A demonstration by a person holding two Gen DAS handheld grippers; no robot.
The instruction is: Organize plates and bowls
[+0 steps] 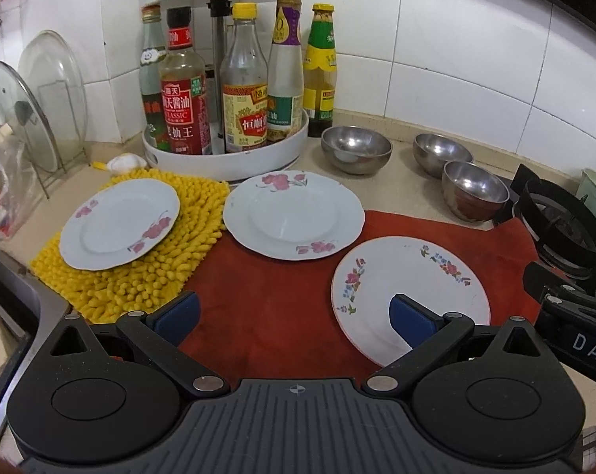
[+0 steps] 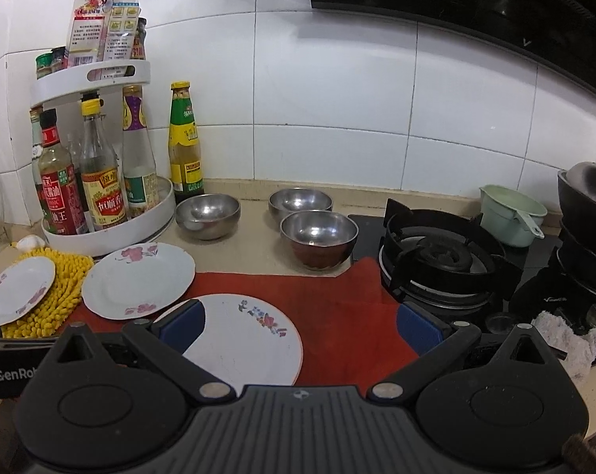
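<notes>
At lower right of the frame, our left gripper (image 1: 294,320) and right gripper (image 2: 300,326) hold jaws wide, empty, over the nearest plate (image 1: 410,288).

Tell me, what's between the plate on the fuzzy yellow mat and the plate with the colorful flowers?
Another white plate with pink flowers sits between the plate on the yellow mat and the colorful-flower plate, partly on the red cloth. The left wrist view shows it best.

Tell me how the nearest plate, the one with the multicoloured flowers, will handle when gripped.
The multicoloured-flower plate looks glazed, so probably slippery and breakable. It lies flat on the red cloth, so its rim may be hard to get under. Pushed, it would likely drag the cloth.
</notes>
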